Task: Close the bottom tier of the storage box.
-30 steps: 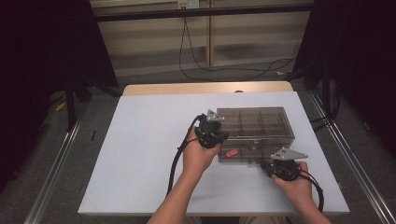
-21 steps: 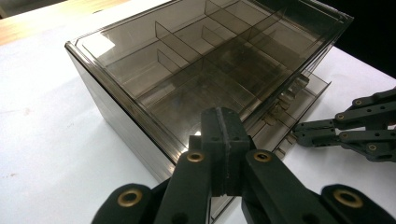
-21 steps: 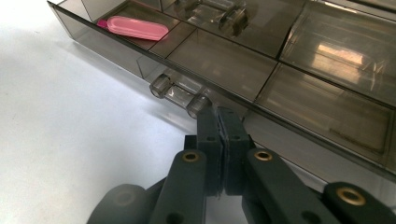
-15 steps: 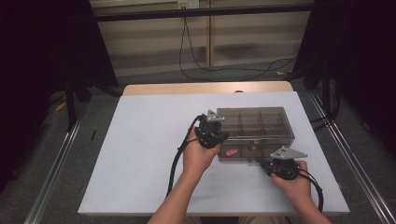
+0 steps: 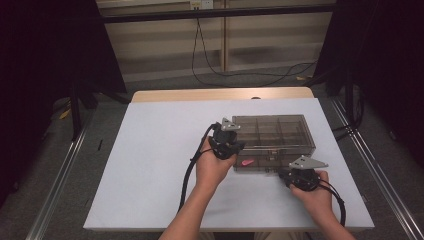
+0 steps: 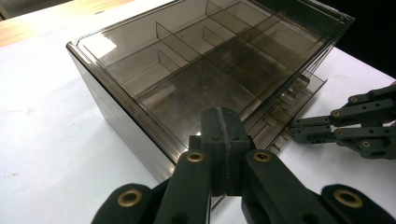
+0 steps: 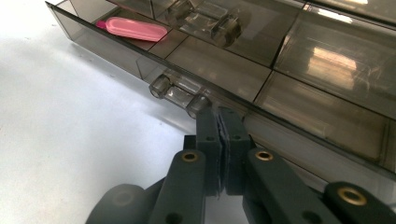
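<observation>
my left gripper rests on the left top corner of the smoky plastic box, and its jaws are pressed together with nothing between them. my right gripper sits at the front of the box, tips right by the clear handle of the bottom drawer. its jaws are closed too, and they hold nothing.

from a second ago to now, i see almost no change. both hands sit in the same spots and the drawer sticks out the same small way. the pink thing lies in the drawer's left pocket, at the front left of the box on the white table.

so i think this is a pause. the drawer is neither pushed shut nor pulled out more yet.
</observation>
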A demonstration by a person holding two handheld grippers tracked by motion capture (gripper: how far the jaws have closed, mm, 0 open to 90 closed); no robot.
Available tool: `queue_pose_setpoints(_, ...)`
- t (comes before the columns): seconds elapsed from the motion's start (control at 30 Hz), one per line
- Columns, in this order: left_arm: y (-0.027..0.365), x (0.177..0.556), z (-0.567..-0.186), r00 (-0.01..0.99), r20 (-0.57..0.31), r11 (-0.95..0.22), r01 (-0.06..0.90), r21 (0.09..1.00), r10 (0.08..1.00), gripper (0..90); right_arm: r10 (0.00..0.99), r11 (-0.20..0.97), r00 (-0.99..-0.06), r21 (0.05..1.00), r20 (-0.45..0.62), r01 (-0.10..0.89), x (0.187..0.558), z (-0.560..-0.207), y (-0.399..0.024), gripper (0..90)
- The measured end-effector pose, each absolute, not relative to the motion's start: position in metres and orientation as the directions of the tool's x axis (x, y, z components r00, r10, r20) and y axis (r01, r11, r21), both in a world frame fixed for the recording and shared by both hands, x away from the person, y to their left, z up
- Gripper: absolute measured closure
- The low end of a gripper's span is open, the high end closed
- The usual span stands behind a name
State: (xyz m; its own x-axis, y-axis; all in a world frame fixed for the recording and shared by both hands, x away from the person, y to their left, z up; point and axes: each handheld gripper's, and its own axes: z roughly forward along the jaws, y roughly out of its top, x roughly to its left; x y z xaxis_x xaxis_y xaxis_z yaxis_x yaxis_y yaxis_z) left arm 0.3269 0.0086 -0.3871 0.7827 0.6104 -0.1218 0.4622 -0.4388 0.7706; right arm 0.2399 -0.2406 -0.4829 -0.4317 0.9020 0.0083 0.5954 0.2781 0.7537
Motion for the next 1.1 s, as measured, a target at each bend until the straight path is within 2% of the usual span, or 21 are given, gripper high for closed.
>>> queue_pose_setpoints(1.1, 0.0080, 0.3255, -0.3872, 0.778, -0.119, -0.436, 0.463, 0.771, 0.617, 90.0, 0.907, 0.278, -0.421, 0.761, -0.007, 0.586, 0.2478, -0.4835, -0.2394, 88.3)
